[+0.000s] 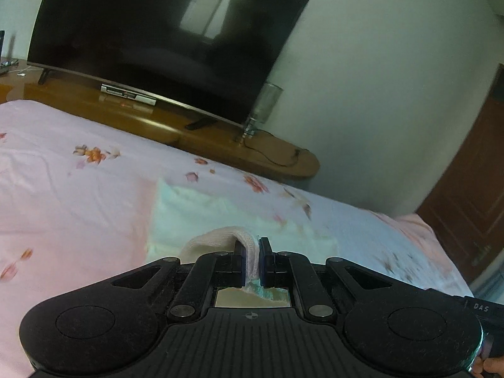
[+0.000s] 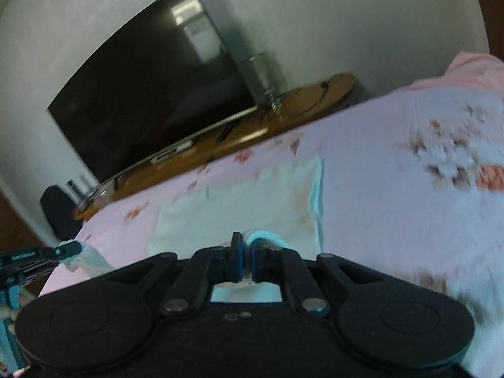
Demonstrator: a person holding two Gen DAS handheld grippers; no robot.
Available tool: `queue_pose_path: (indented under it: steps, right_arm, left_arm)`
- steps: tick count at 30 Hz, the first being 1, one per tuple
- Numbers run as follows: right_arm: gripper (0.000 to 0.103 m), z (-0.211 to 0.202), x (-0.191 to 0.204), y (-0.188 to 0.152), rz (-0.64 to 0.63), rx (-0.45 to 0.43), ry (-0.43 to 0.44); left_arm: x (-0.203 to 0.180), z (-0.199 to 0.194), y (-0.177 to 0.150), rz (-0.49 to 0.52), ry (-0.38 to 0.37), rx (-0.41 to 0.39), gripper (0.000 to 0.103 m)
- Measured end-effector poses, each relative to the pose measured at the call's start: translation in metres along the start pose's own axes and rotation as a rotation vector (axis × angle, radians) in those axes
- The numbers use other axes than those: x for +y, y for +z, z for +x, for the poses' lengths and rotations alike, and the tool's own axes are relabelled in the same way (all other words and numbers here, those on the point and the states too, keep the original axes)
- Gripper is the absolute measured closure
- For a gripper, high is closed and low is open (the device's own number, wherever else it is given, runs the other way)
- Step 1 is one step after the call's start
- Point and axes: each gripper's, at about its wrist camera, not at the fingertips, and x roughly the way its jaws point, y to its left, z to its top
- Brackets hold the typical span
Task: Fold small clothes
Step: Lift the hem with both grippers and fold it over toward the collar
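Note:
A small pale mint garment (image 1: 201,217) lies flat on the pink floral bedsheet (image 1: 63,195). My left gripper (image 1: 253,260) is shut on a pinkish-white ribbed edge of the garment (image 1: 217,241), lifted a little above the bed. In the right wrist view the same garment (image 2: 239,201) spreads ahead, blurred. My right gripper (image 2: 247,261) is shut on a light blue edge of the garment (image 2: 263,236). The left gripper's tip (image 2: 67,249) shows at the far left of that view, holding cloth.
A large dark TV (image 1: 163,41) stands on a wooden stand (image 1: 201,135) beyond the bed, with a glass lamp (image 1: 261,107) and a cable. A brown door (image 1: 472,189) is at the right. The bed edge (image 2: 63,271) lies at the left.

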Motion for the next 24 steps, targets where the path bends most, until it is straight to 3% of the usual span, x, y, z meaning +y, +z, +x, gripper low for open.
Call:
queue_pose_path:
  steps: [7, 12, 15, 19, 21, 23, 24]
  right_arm:
    - [0.097, 0.120, -0.010, 0.039, -0.026, -0.024, -0.111]
    - [0.097, 0.191, -0.022, 0.050, -0.044, 0.004, -0.187]
    - [0.097, 0.222, -0.033, 0.058, -0.024, 0.030, -0.219]
    - [0.096, 0.255, -0.048, 0.057, 0.025, 0.130, -0.241]
    - [0.080, 0.261, -0.057, 0.057, 0.083, 0.148, -0.250]
    - [0.078, 0.262, -0.063, 0.061, 0.114, 0.112, -0.244]
    - [0.074, 0.262, -0.064, 0.064, 0.109, 0.100, -0.255]
  left_arm:
    - [0.027, 0.121, 0.026, -0.043, 0.029, 0.019, 0.095]
    - [0.045, 0.184, 0.035, -0.069, 0.052, 0.049, 0.096]
    - [0.051, 0.215, 0.039, -0.069, 0.070, 0.119, 0.095]
    - [0.060, 0.241, 0.037, -0.127, 0.109, 0.212, 0.092]
    - [0.066, 0.243, 0.043, -0.198, 0.098, 0.211, 0.073]
    - [0.064, 0.238, 0.055, -0.203, 0.112, 0.150, 0.039]
    - [0.060, 0.234, 0.060, -0.173, 0.128, 0.110, 0.033]
